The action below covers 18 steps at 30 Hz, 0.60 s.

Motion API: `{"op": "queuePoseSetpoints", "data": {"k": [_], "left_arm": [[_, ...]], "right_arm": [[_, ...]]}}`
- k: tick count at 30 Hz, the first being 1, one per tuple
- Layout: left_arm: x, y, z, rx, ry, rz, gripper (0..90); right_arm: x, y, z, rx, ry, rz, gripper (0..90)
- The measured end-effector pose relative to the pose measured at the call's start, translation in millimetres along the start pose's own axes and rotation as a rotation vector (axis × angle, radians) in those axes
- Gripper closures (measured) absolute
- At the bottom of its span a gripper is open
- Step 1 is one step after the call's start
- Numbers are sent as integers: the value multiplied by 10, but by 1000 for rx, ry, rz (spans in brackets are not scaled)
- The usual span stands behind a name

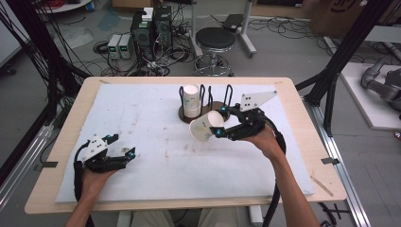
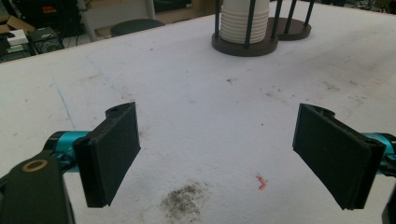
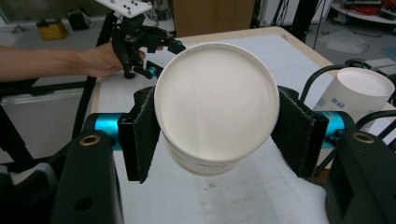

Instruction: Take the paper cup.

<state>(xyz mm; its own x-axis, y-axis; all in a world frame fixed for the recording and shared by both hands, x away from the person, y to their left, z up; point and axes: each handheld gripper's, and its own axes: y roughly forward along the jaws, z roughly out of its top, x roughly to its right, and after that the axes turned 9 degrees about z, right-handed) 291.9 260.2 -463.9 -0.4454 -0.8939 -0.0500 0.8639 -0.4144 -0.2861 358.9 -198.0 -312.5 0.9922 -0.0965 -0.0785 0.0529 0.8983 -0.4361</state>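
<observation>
A white paper cup point(image 1: 204, 126) hangs tilted on its side above the middle of the table, its mouth toward the left front. My right gripper point(image 1: 216, 127) is shut on it; in the right gripper view both black pads point(image 3: 140, 135) press the walls of the cup point(image 3: 215, 102). Behind it a stack of paper cups point(image 1: 191, 100) stands upright in a dark wire holder point(image 1: 185, 116). My left gripper point(image 1: 122, 145) rests low at the table's front left. It is open, and in the left gripper view nothing lies between its pads point(image 2: 109, 154).
A second round wire holder point(image 1: 226, 105) stands to the right of the stack, holding no cups. A stained white mat point(image 1: 142, 118) covers the wooden table point(image 1: 302, 123). A stool point(image 1: 215, 40) and computer boxes point(image 1: 151, 30) stand on the floor beyond the far edge.
</observation>
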Motion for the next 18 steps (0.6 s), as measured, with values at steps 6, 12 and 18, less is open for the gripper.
{"op": "queuePoseSetpoints", "data": {"k": [6, 12, 18], "left_arm": [[-3, 1, 0, 0, -3, -4, 146], [-3, 1, 0, 0, -2, -2, 147], [-1, 2, 1, -1, 1, -3, 146]], "right_arm": [[-106, 0, -185, 55, -12, -14, 374], [-166, 63, -322, 97, -10, -2, 374], [-179, 123, -413, 127, -1, 11, 373]]}}
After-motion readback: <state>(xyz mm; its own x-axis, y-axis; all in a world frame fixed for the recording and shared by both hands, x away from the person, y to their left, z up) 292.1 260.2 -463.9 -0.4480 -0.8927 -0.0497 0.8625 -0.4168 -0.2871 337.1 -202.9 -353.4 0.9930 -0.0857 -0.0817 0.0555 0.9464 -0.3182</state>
